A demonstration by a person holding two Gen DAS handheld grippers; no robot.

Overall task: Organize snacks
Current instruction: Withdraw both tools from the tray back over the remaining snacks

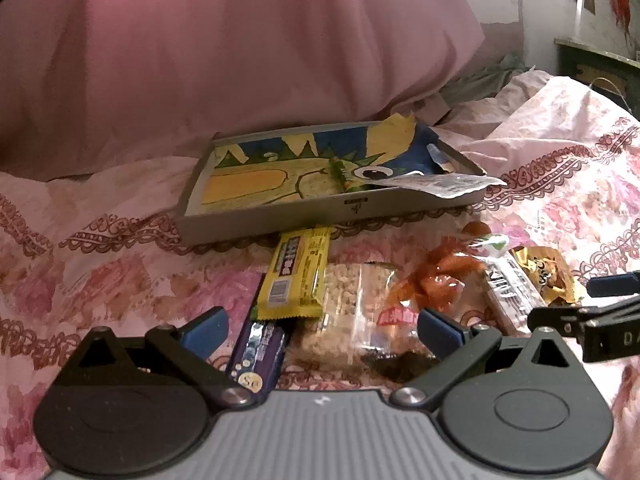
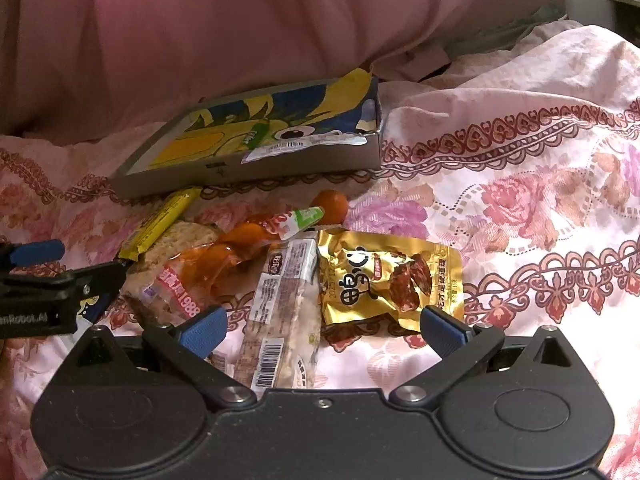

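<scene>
Snacks lie in a loose pile on a floral bedspread. A yellow bar, a purple bar, a clear rice-cake pack, an orange jelly pack, a white cereal bar and a gold pouch sit in front of a shallow grey box with a cartoon lining. One white sachet hangs over the box's rim. My left gripper stands open over the purple bar and rice cakes. Open too, my right gripper straddles the cereal bar.
A big pink pillow rises behind the box. A small orange fruit rests beside the pile. Rumpled floral bedding spreads to the right. A dark cabinet stands at the far right by a window.
</scene>
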